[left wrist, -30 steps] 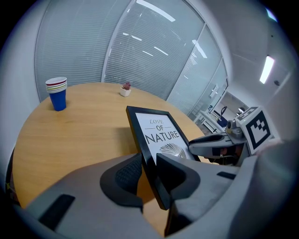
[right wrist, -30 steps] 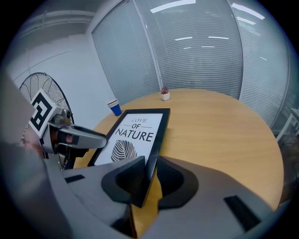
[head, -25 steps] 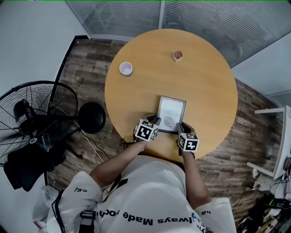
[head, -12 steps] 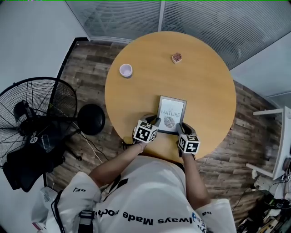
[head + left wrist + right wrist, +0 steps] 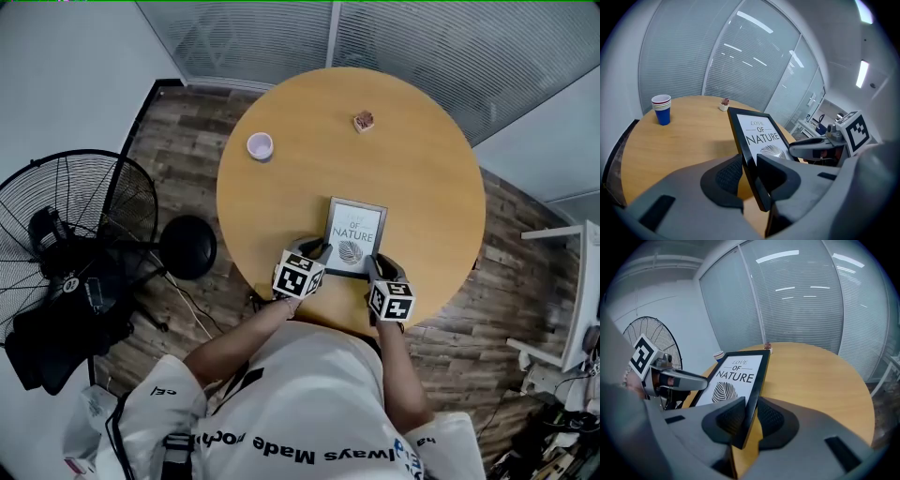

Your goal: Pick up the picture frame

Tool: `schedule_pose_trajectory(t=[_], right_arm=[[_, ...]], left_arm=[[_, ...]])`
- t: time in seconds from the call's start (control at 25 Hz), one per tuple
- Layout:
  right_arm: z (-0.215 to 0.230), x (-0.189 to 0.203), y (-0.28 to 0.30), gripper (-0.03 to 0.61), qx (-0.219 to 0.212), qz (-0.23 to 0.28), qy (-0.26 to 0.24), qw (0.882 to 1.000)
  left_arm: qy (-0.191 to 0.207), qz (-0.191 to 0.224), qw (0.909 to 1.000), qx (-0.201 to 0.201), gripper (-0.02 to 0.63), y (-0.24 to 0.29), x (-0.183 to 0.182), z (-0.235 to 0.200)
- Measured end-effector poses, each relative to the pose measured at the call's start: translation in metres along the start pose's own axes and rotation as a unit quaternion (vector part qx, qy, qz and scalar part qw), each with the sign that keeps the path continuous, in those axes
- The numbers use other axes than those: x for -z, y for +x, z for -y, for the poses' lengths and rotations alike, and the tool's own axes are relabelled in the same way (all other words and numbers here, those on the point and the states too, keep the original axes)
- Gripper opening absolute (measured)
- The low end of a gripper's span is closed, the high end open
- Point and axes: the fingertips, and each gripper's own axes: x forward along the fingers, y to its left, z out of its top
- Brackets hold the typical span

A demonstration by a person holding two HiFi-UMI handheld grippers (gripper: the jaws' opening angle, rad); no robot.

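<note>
A black picture frame (image 5: 354, 237) with a white print reading "LOVE OF NATURE" is held tilted above the near part of the round wooden table (image 5: 422, 169). My left gripper (image 5: 322, 251) is shut on the frame's near left edge (image 5: 750, 164). My right gripper (image 5: 374, 265) is shut on its near right edge (image 5: 749, 413). In the left gripper view the frame (image 5: 757, 136) rises between the jaws with the right gripper (image 5: 815, 145) beyond it. The right gripper view shows the frame (image 5: 736, 378) leaning up, far end off the table.
A stack of paper cups (image 5: 260, 145) stands at the table's left. A small potted plant (image 5: 364, 120) sits at the far side. A black floor fan (image 5: 75, 225) stands left of the table. Blinds behind glass run behind it.
The frame's far end has lifted off the table, tilting its print more toward me. Both grippers stay shut on its near edges and have barely shifted.
</note>
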Motion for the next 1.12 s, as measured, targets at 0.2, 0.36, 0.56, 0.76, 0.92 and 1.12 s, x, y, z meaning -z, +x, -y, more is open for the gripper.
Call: schedule_pose_trajectory(t=[0.2,0.36,0.56,0.76,0.92,1.12], right_arm=[[0.002,-0.010,-0.006,0.097,0.001,0.008,-0.003,1.000],[0.001,-0.012,-0.015,0.097,0.001,0.014,-0.007,1.000],[0.002,-0.019,-0.023,0.097,0.005,0.021,-0.013,1.000],[-0.004,-0.027,-0.035,0.097,0.008,0.033,-0.017,0.999],[-0.005,-0.039,-0.037,0.095,0.011,0.041,-0.020,0.999],[-0.006,-0.051,-0.051,0.097,0.017,0.051,-0.023,0.998]], left_arm=[[-0.002,0.010,0.9999,0.001,0.110,-0.004,-0.010,0.005],[-0.002,0.016,0.9999,0.002,0.110,-0.011,-0.012,0.012],[0.002,0.024,0.9997,0.003,0.110,-0.014,-0.019,0.017],[0.009,0.035,0.9993,0.005,0.110,-0.025,-0.025,0.022],[0.009,0.045,0.9990,0.005,0.110,-0.028,-0.036,0.020],[0.012,0.057,0.9983,0.006,0.109,-0.036,-0.048,0.028]])
